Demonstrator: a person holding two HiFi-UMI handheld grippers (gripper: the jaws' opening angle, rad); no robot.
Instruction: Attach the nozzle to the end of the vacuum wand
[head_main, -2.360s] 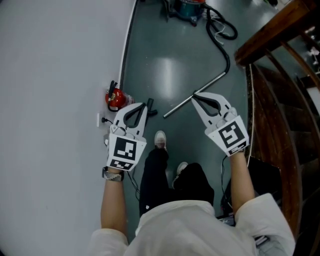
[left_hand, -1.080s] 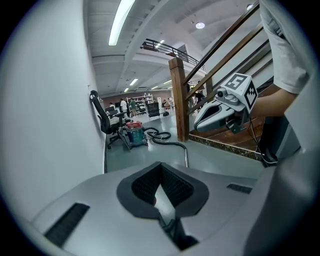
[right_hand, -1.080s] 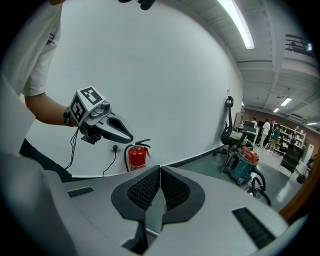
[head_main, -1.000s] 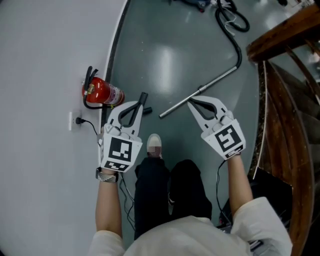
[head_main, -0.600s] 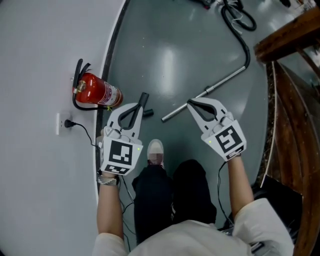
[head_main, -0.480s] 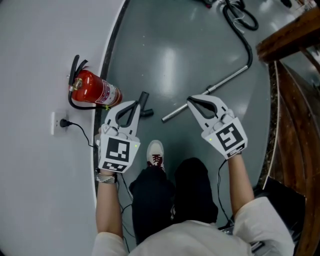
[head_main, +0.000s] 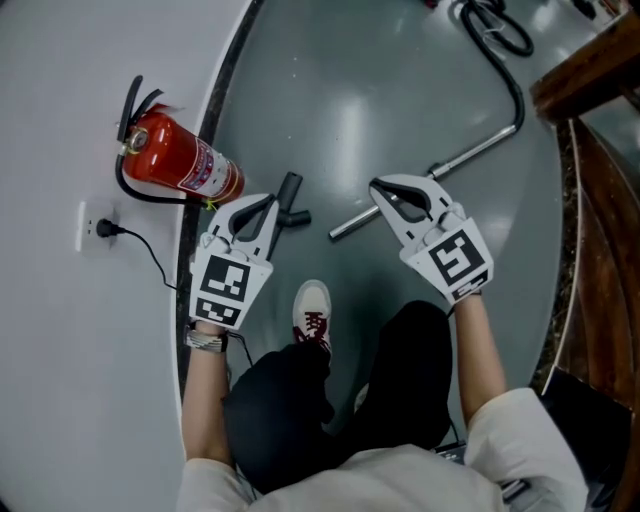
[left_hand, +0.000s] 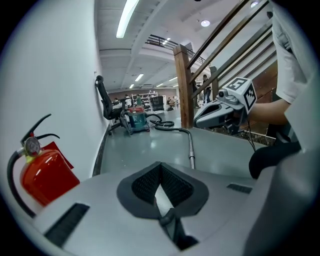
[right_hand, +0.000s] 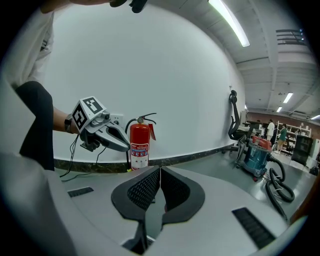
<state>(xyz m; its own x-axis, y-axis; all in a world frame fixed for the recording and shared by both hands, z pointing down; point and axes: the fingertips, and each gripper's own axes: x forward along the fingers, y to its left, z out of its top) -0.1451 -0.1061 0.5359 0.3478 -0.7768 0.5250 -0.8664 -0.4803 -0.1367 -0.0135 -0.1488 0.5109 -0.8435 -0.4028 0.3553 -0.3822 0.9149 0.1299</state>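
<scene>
A black nozzle lies on the grey floor just beyond my left gripper, which is shut and empty; its body hides part of the nozzle. The silver vacuum wand lies slanted on the floor, its near end pointing toward the nozzle. My right gripper hovers over the wand's middle, shut with nothing in it. In the left gripper view the wand runs back to a black hose and the vacuum; the nozzle is hidden there.
A red fire extinguisher stands against the white wall at left, beside a wall socket with a cable. A wooden stair railing borders the right. The person's shoe is planted between the grippers.
Both grippers have sunk toward the floor as the person crouched. The extinguisher, nozzle and wand look larger and nearer. Both stay shut.
</scene>
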